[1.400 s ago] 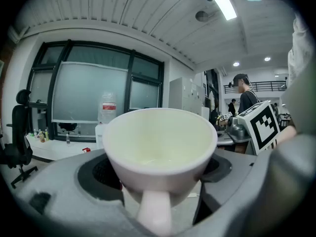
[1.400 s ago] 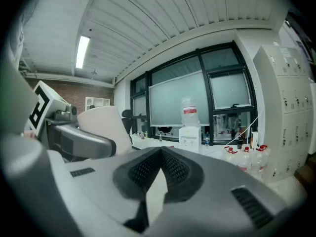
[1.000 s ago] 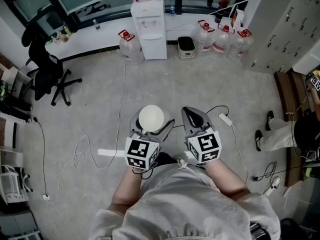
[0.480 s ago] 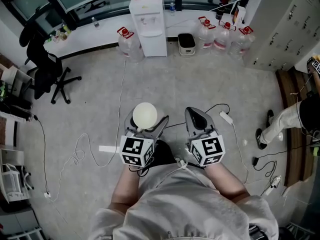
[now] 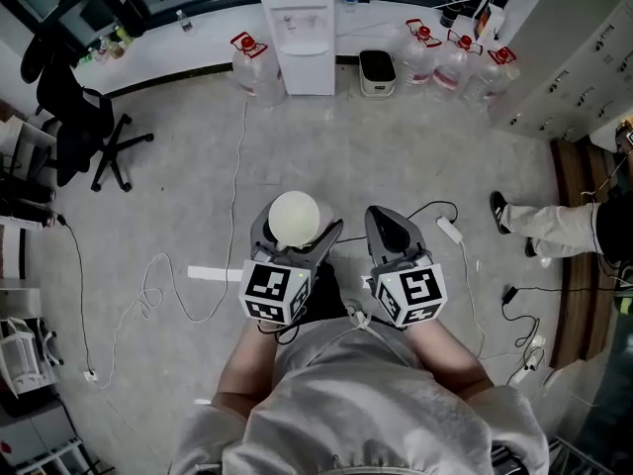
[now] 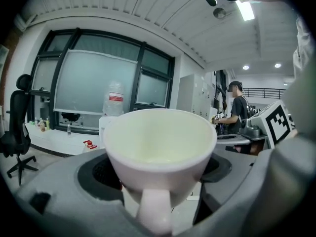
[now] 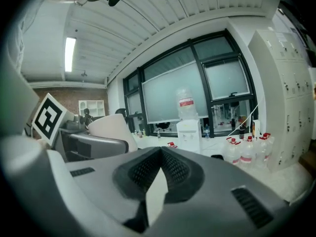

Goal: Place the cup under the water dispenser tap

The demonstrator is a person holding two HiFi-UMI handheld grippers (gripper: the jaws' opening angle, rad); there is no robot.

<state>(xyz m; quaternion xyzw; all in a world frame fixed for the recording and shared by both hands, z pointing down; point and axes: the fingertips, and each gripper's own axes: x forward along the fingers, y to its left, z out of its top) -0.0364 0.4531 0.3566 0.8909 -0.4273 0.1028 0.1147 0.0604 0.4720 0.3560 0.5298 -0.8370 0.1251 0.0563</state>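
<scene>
cup (image 5: pixel 296 218) sits clamped in our left tongs (image 5: pixel 297 237), right tongs (image 5: pixel 384 222) closed empty; we must carry it level to the water dispenser (image 5: pixel 297 30).

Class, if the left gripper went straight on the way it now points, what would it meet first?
The way looks free over bare floor, then the left gripper, shut on the cup, would probably reach the dispenser; depth is unclear.
</scene>
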